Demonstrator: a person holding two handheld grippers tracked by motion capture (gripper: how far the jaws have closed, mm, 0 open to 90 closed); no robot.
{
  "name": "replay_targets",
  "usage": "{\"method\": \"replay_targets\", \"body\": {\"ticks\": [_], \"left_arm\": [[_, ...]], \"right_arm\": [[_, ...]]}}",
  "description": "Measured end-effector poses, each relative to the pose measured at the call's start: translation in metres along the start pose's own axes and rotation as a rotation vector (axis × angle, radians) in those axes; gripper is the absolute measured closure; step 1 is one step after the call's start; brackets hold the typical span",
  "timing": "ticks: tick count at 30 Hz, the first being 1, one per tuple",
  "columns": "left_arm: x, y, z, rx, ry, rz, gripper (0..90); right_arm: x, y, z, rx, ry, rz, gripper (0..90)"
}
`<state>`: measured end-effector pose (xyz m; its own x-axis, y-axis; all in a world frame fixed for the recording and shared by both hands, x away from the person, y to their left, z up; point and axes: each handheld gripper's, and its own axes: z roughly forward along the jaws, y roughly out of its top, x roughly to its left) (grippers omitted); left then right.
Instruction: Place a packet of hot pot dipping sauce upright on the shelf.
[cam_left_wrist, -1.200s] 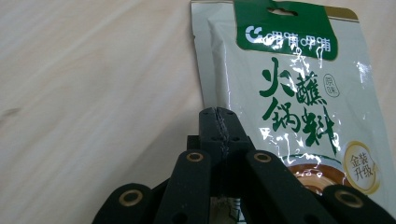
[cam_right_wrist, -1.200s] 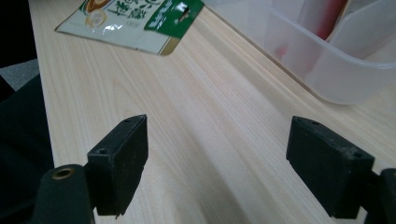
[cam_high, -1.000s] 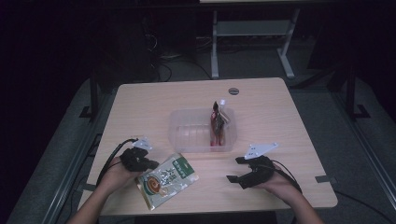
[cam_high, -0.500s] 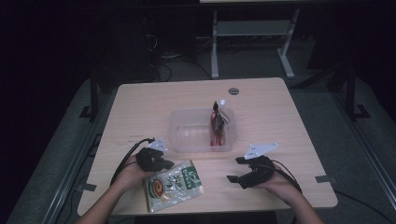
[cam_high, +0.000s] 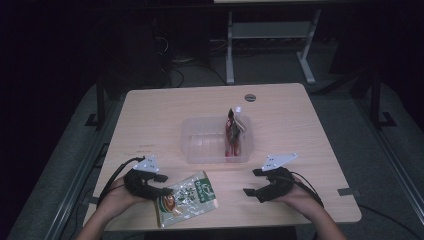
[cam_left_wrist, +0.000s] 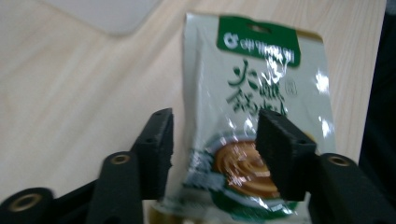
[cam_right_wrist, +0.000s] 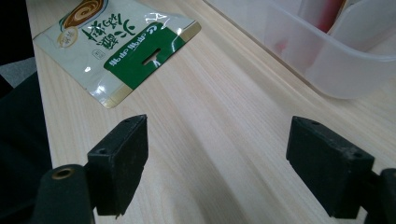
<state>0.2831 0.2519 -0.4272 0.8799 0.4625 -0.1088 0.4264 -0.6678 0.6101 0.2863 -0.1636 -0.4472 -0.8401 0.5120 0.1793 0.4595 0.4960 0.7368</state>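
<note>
- One flat, glossy snack packet (cam_left_wrist: 254, 126), silver-white with a green header band, dark green lettering and a brown swirl picture, lies on the table at its near edge. Its lower end sits between the two jaws of the left gripper (cam_left_wrist: 214, 154).
- The left gripper's jaws stand apart, one on each side of the packet's lower end; whether they press on the packet cannot be told. In the high view this left gripper (cam_high: 164, 186) is held in one hand (cam_high: 117, 197), with the packet (cam_high: 187, 199) stretching away from its tips toward the other gripper.
- The right gripper (cam_right_wrist: 215, 170) has its two black jaws spread wide with bare wood between them, holding nothing. From its own camera, the packet (cam_right_wrist: 116, 44) lies ahead and to its left, apart from the jaws. In the high view the right gripper (cam_high: 253, 182) sits in the other hand (cam_high: 300, 196) and carries one grey three-cornered plate (cam_high: 279, 160) on top.
- One clear plastic rectangular tub (cam_high: 212, 141) stands beyond both grippers, near the table's middle. It is ahead and to the right in the right gripper view (cam_right_wrist: 327, 60).
- One upright dark red packet (cam_high: 232, 135) leans inside the tub at the end nearer the right gripper.
- One light wooden table (cam_high: 155, 125) carries it all, with one small round grey cap (cam_high: 250, 97) in its far edge.
</note>
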Motion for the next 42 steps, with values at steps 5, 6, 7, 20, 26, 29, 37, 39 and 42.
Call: {"method": "replay_targets", "body": {"ticks": [5, 6, 7, 20, 26, 29, 37, 39, 42], "left_arm": [[-0.009, -0.013, 0.005, 0.000, 0.027, -0.013, 35.9], [-0.009, -0.013, 0.006, 0.003, 0.029, -0.014, 34.9], [-0.007, -0.012, 0.007, 0.007, 0.036, -0.001, 33.8], [-0.005, -0.014, 0.021, 0.032, 0.002, -0.029, 31.0], [-0.006, -0.014, 0.024, 0.035, 0.009, -0.033, 28.6], [-0.010, -0.013, 0.025, 0.041, 0.022, -0.028, 34.1], [-0.012, -0.010, 0.025, 0.052, 0.059, -0.011, 54.5], [-0.012, -0.009, 0.025, 0.054, 0.062, -0.005, 60.3], [-0.011, -0.008, 0.025, 0.062, 0.064, 0.014, 70.5]], "right_arm": [[0.000, 0.000, 0.000, 0.002, -0.001, -0.002, 20.4], [0.000, 0.000, 0.000, 0.003, -0.001, -0.002, 20.4], [0.000, 0.000, 0.000, 0.004, -0.003, -0.004, 20.4], [-0.001, -0.001, 0.000, 0.009, -0.014, -0.001, 20.7], [-0.002, -0.002, 0.001, 0.012, -0.013, 0.003, 20.7], [-0.001, -0.001, 0.001, 0.014, -0.014, 0.004, 20.9], [-0.001, -0.002, 0.001, 0.016, -0.014, 0.000, 21.0], [-0.001, -0.001, 0.001, 0.016, -0.013, -0.001, 21.0], [-0.002, -0.002, 0.002, 0.016, -0.012, -0.006, 21.1]]}}
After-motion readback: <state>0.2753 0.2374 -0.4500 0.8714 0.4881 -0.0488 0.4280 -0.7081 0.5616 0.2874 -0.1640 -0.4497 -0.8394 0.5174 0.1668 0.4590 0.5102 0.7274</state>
